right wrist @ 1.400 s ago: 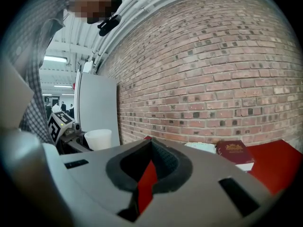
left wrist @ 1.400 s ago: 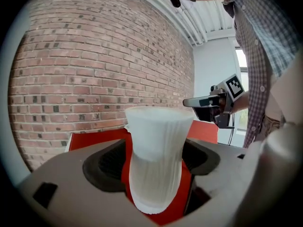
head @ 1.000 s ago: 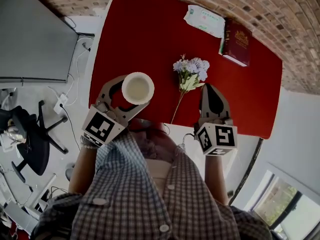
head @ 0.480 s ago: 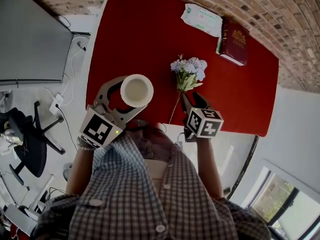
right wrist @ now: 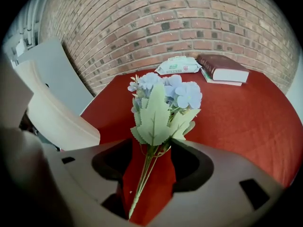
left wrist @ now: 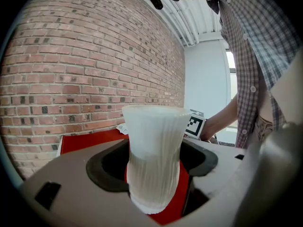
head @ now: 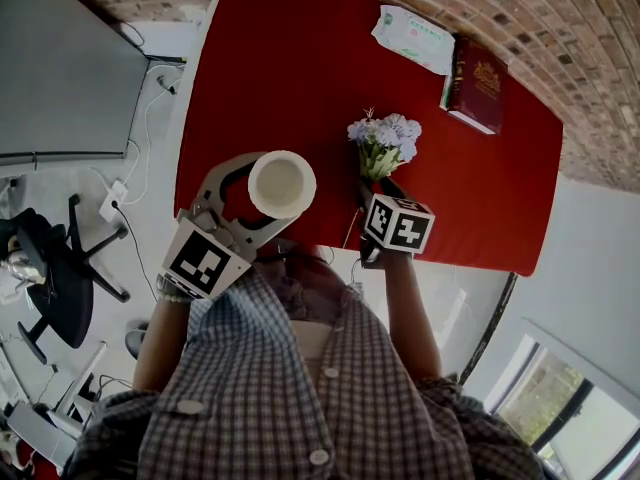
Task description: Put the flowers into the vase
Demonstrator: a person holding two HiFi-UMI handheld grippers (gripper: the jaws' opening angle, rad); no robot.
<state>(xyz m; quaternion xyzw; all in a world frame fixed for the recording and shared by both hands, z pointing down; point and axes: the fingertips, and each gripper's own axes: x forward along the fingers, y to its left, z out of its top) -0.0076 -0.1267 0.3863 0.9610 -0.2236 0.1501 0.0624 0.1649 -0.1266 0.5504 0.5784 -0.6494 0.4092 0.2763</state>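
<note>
Left tongs were clamped on the ribbed white vase, held upright at the near edge of the red bench. Right tongs stood part open, straddling the stem of the flowers without touching it. The flowers lay on the bench. One second earlier the right tongs were to the right of the stem; the vase grip was unchanged.

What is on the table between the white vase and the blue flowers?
Nothing but bare red tablecloth. The head view shows it: the white vase and the flowers are apart, with only cloth in the gap.
</note>
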